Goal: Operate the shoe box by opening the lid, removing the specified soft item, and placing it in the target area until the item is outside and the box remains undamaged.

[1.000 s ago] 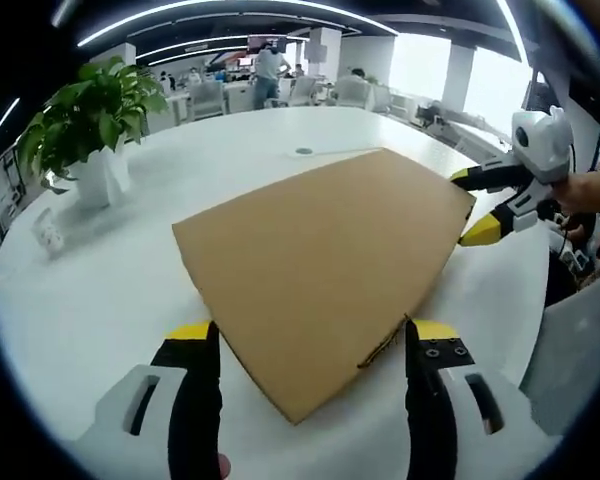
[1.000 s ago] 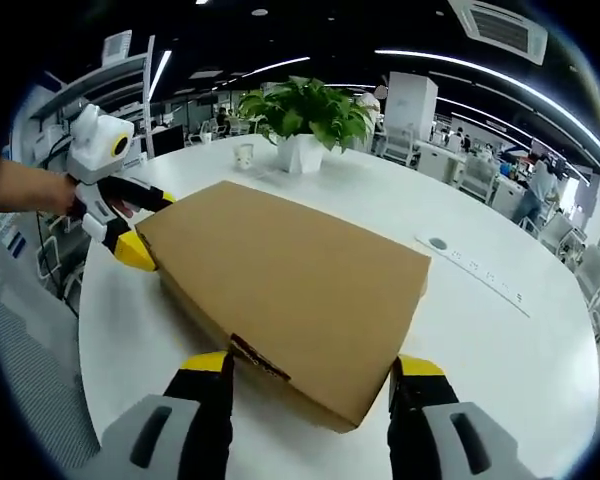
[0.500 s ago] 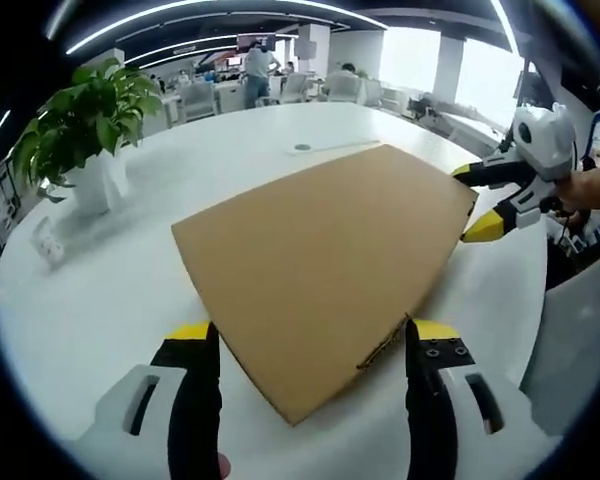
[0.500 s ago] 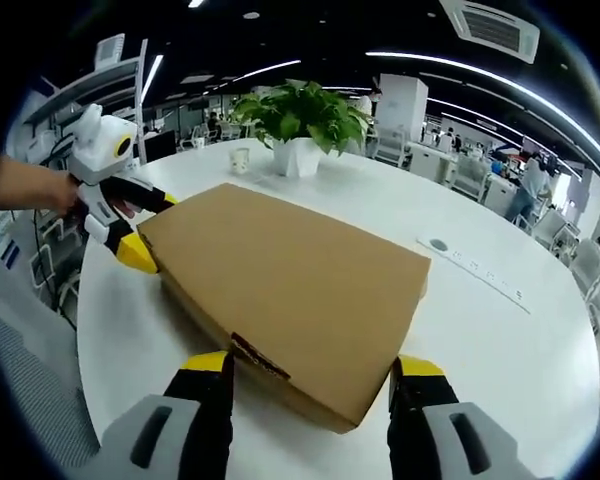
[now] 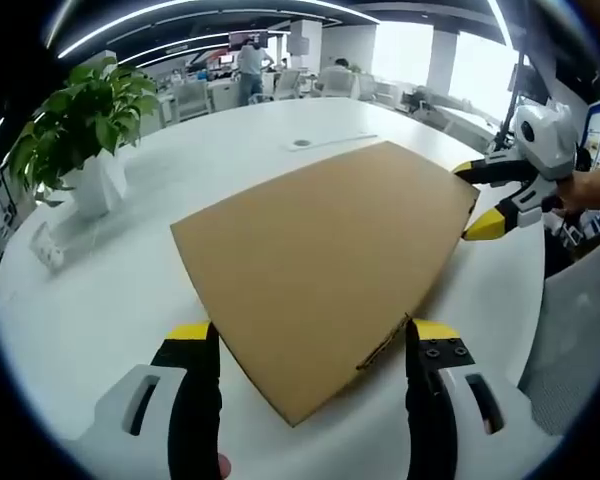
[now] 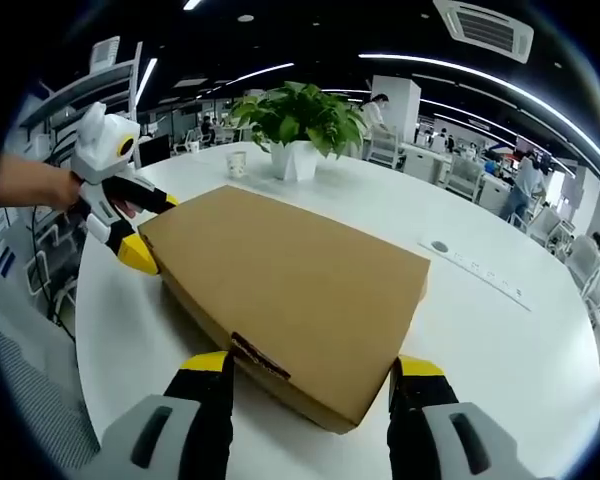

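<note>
A closed brown cardboard shoe box (image 5: 325, 270) lies flat on a large round white worktop (image 5: 110, 300), its lid still down. The two tools stand at opposite corners of it.

In the left gripper view, the left tool (image 5: 310, 335) is spread wide, its yellow-tipped black jaws standing either side of the box's near corner without pressing on it. Across the box, the right tool (image 5: 485, 195) comes in from the right, held by a hand (image 5: 590, 190); its yellow tips bracket the far corner, one above the lid edge and one below. They look just beside the cardboard, though I cannot tell whether they touch it.

In the right gripper view, the right tool (image 6: 315, 370) is likewise released, its jaws apart around the nearest corner of the shoe box (image 6: 290, 285), where a dark strip shows on the side wall. The left tool (image 6: 135, 225) reaches in from the left in a hand (image 6: 35, 185), one jaw over the lid and one under the corner.

A leafy potted plant (image 6: 300, 125) in a white pot stands on the worktop beyond the box, with a small white cup (image 6: 239, 160) near it. A round grey cable port (image 6: 438, 244) sits in the worktop well apart from the box. Office desks, chairs and people fill the room behind.
</note>
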`<action>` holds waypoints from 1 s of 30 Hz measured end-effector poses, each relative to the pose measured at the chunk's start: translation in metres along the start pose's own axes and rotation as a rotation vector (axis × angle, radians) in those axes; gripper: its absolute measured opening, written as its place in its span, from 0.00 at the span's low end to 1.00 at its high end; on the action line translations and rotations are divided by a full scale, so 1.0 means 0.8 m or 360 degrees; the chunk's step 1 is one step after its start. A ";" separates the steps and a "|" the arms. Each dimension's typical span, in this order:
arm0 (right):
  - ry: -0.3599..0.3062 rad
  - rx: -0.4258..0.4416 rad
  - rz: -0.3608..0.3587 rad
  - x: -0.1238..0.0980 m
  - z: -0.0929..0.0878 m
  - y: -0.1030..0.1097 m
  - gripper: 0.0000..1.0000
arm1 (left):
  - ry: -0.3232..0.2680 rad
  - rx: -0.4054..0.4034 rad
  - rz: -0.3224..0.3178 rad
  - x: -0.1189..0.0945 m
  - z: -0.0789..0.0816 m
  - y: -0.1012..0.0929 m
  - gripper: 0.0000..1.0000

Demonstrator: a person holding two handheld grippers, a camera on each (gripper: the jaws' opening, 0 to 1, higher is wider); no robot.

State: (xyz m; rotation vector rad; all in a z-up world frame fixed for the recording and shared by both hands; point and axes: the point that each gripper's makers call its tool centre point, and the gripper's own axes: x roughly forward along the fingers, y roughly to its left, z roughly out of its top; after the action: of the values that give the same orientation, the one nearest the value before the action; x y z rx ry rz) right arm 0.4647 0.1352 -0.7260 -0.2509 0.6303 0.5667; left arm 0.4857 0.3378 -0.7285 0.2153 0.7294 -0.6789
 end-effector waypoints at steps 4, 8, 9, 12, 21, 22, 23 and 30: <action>-0.0007 0.0007 -0.0008 0.001 0.002 0.004 0.60 | 0.0015 0.0013 -0.0012 -0.002 -0.001 0.005 0.75; -0.0012 0.0018 -0.0016 0.003 0.004 0.011 0.59 | 0.0038 0.0042 -0.0015 -0.003 -0.004 0.010 0.75; -0.0014 0.0019 -0.0020 0.003 0.004 0.012 0.59 | 0.0041 0.0045 -0.0016 -0.003 -0.005 0.011 0.75; -0.0017 0.0024 -0.0029 0.004 0.005 0.015 0.60 | 0.0049 0.0054 -0.0022 -0.005 -0.006 0.015 0.75; -0.0012 0.0046 -0.0062 0.008 0.009 0.028 0.60 | 0.0083 0.0089 -0.0041 -0.009 -0.010 0.025 0.75; -0.0011 0.0048 -0.0065 0.008 0.009 0.029 0.60 | 0.0086 0.0094 -0.0042 -0.009 -0.010 0.027 0.75; -0.0009 0.0051 -0.0069 0.008 0.009 0.031 0.60 | 0.0090 0.0099 -0.0045 -0.010 -0.010 0.028 0.75; -0.0005 0.0072 -0.0101 0.010 0.011 0.040 0.60 | 0.0117 0.0128 -0.0060 -0.012 -0.013 0.037 0.75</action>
State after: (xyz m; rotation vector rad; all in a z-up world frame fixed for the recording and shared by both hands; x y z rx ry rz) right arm 0.4558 0.1683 -0.7254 -0.2268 0.6291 0.4913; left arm 0.4940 0.3691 -0.7308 0.3021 0.7785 -0.7401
